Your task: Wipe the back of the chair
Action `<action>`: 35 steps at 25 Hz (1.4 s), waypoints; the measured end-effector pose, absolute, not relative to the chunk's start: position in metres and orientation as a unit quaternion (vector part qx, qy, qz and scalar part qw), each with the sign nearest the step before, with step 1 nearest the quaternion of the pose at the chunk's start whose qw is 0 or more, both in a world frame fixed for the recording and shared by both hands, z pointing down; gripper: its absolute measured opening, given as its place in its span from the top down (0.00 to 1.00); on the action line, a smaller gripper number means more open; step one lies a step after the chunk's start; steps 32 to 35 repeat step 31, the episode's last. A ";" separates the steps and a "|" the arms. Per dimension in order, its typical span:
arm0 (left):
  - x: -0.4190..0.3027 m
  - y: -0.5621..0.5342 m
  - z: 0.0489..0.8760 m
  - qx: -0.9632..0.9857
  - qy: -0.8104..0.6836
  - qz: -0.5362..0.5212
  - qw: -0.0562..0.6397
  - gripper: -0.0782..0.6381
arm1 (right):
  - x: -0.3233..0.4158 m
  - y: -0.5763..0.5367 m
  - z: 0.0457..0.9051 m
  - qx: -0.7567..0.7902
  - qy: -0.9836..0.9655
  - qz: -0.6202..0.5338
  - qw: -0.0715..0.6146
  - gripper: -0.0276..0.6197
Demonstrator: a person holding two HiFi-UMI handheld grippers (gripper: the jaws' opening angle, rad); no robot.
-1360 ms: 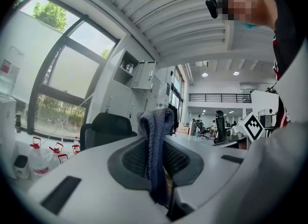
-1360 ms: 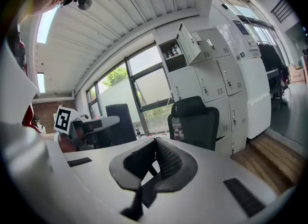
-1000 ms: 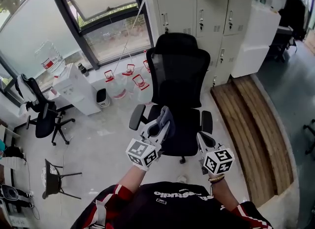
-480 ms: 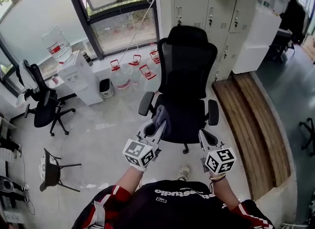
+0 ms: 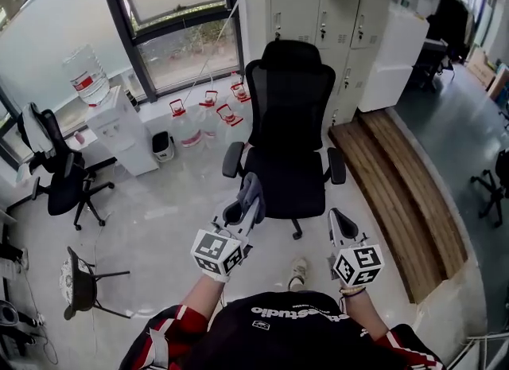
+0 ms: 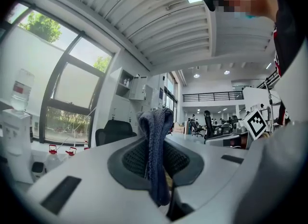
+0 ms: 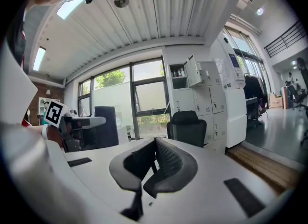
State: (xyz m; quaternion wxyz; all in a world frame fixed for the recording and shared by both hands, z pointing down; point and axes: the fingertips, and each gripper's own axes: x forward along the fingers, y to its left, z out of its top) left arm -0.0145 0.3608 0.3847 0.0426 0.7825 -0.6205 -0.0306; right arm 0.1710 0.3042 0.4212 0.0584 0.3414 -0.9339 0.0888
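Observation:
A black office chair (image 5: pixel 288 122) with a high back and headrest stands ahead of me, its seat turned toward me. My left gripper (image 5: pixel 246 203) is shut on a grey-blue knitted cloth (image 5: pixel 252 188), which hangs folded between the jaws (image 6: pixel 155 146). It is held low in front of the seat's left edge, apart from the chair. My right gripper (image 5: pixel 340 219) is to the right of the seat's front with its jaws shut together (image 7: pixel 154 145) and nothing in them. The chair (image 7: pixel 186 127) shows beyond the right jaws, and also past the cloth in the left gripper view (image 6: pixel 113 132).
A water dispenser (image 5: pixel 119 126) and several water jugs (image 5: pixel 203 114) stand by the window at the left. A second black chair (image 5: pixel 60 177) and a small stool (image 5: pixel 79 281) are farther left. Lockers (image 5: pixel 334 10) rise behind the chair, and a wooden platform (image 5: pixel 398 193) lies to the right.
I have drawn back a little from the chair, so floor now shows between the seat and both grippers. The left gripper still holds the cloth.

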 end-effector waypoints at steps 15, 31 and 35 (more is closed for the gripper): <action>0.005 0.417 0.381 0.793 -0.606 -0.044 0.041 0.81 | 0.175 0.367 0.414 0.341 -0.936 0.072 0.055 0.94; 0.009 0.423 0.382 0.796 -0.602 -0.049 0.048 0.81 | 0.177 0.380 0.414 0.337 -0.936 0.081 0.057 0.94; 0.009 0.423 0.382 0.796 -0.602 -0.049 0.048 0.81 | 0.177 0.380 0.414 0.337 -0.936 0.081 0.057 0.94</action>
